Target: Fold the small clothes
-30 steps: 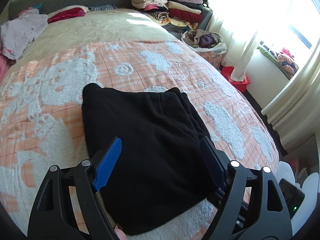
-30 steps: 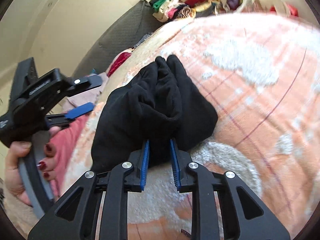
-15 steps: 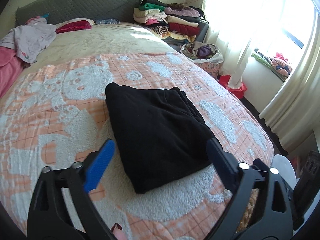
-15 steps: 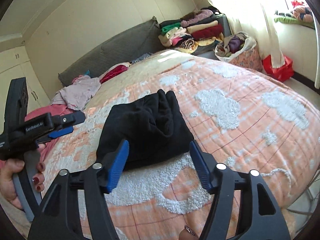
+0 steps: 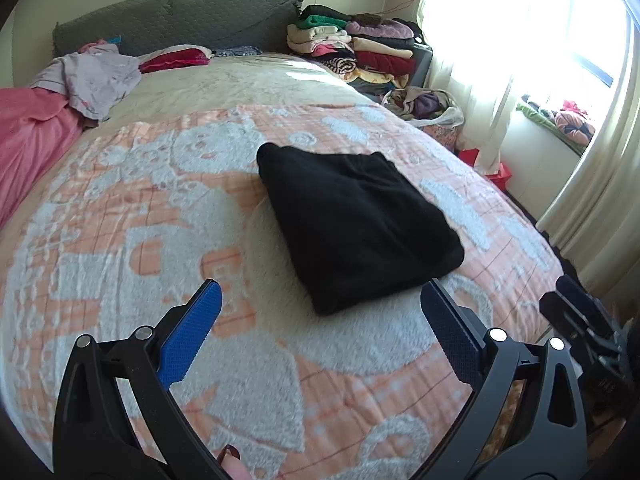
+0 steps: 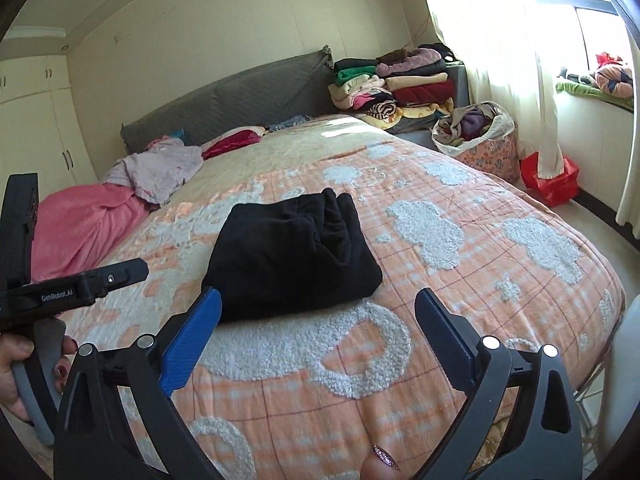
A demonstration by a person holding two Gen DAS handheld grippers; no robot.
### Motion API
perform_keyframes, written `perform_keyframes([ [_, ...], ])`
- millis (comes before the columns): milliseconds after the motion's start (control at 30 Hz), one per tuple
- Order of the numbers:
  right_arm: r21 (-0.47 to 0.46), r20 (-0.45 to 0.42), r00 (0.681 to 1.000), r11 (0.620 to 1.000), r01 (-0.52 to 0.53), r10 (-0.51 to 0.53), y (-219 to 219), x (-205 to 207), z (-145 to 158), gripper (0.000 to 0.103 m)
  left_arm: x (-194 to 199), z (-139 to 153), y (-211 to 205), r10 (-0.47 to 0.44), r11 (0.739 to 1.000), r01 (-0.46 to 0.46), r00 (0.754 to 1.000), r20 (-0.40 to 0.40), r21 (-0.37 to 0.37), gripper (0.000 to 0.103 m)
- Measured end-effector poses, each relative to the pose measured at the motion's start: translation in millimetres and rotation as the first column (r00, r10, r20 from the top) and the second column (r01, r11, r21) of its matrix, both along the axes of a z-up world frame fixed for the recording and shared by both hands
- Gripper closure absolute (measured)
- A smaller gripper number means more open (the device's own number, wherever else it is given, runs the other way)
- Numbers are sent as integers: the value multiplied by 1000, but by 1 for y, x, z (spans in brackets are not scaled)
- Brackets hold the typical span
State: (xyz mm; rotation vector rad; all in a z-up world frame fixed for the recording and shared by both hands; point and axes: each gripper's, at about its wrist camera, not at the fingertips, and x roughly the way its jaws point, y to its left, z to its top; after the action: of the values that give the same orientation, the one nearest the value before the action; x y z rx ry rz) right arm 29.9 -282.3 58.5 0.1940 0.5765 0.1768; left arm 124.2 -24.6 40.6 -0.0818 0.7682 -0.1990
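A folded black garment [image 5: 356, 220] lies flat on the orange and white blanket [image 5: 120, 240] in the middle of the bed; it also shows in the right wrist view [image 6: 292, 256]. My left gripper [image 5: 320, 312] is open and empty, held back from the garment's near edge. My right gripper [image 6: 320, 316] is open and empty, also just short of the garment. The left gripper's body [image 6: 72, 284] shows at the left of the right wrist view, held in a hand.
A pink cloth [image 5: 28, 136] and a lilac garment [image 5: 96, 76] lie at the bed's far left. A stack of folded clothes [image 5: 352, 52] sits by the grey headboard [image 5: 180, 20]. A basket of clothes [image 6: 476, 132] and a red box [image 6: 552, 180] stand on the floor at right.
My right gripper opened and let go of the black garment, then both grippers pulled back from it. The garment now lies folded on the blanket.
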Motion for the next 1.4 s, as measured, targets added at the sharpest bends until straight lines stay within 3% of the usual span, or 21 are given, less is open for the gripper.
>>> perform_keyframes([
  [333, -53, -57, 998, 998, -33, 30, 9, -7, -21, 5, -22, -24, 13, 49, 999, -49, 998, -36, 3, 10],
  [1400, -82, -65, 998, 996, -31, 26, 12, -17, -26, 5, -39, -29, 18, 68, 997, -69, 997, -44, -18, 10],
])
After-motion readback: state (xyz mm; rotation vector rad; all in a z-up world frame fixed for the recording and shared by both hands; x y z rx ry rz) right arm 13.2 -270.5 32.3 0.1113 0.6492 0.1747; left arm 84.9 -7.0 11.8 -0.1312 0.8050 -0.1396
